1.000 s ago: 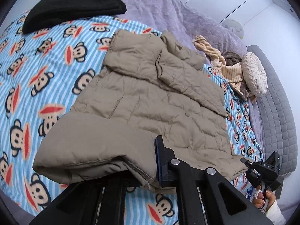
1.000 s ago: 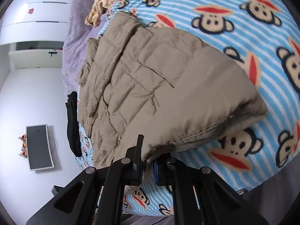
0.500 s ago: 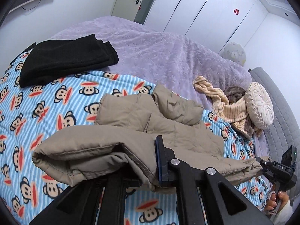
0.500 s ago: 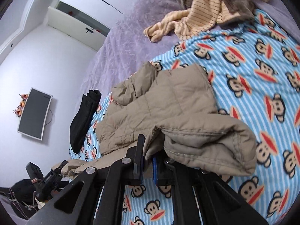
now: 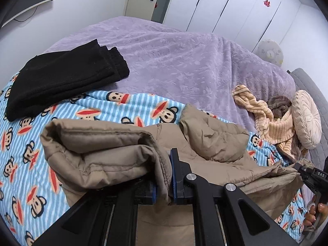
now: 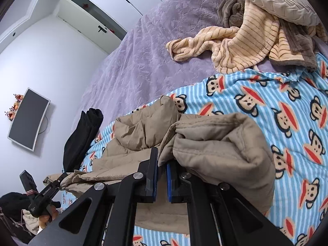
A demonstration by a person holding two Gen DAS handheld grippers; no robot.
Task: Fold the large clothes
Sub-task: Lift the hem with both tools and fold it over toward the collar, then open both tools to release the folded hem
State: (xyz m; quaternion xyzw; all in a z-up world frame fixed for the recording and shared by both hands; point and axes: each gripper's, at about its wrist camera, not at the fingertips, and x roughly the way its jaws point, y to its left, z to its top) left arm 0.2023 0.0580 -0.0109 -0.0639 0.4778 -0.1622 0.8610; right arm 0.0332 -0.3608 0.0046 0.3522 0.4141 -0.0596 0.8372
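Observation:
A tan padded jacket [image 5: 215, 143] lies on the monkey-print blanket [image 5: 127, 106], its near edge raised off the bed. My left gripper [image 5: 164, 174] is shut on a bunched fold of that edge. At the right of the left wrist view, my right gripper [image 5: 298, 168] pinches the other end of the same edge, a hand below it. In the right wrist view the right gripper [image 6: 162, 164] is shut on the jacket [image 6: 215, 151], which drapes over its right finger. The left gripper [image 6: 61, 177] shows at the lower left, holding the jacket's far corner.
Folded black clothing [image 5: 61, 78] lies at the blanket's far left. A purple bedspread [image 5: 184, 57] covers the bed beyond. A striped beige garment [image 5: 266, 119] and round cushion [image 5: 305, 119] sit at the right by a grey headboard. A wall screen [image 6: 28, 119] and white wardrobes stand behind.
Both grippers have lifted the jacket's near edge and carried it toward its far end. The jacket, flat before, now bunches, and the right wrist view has rolled.

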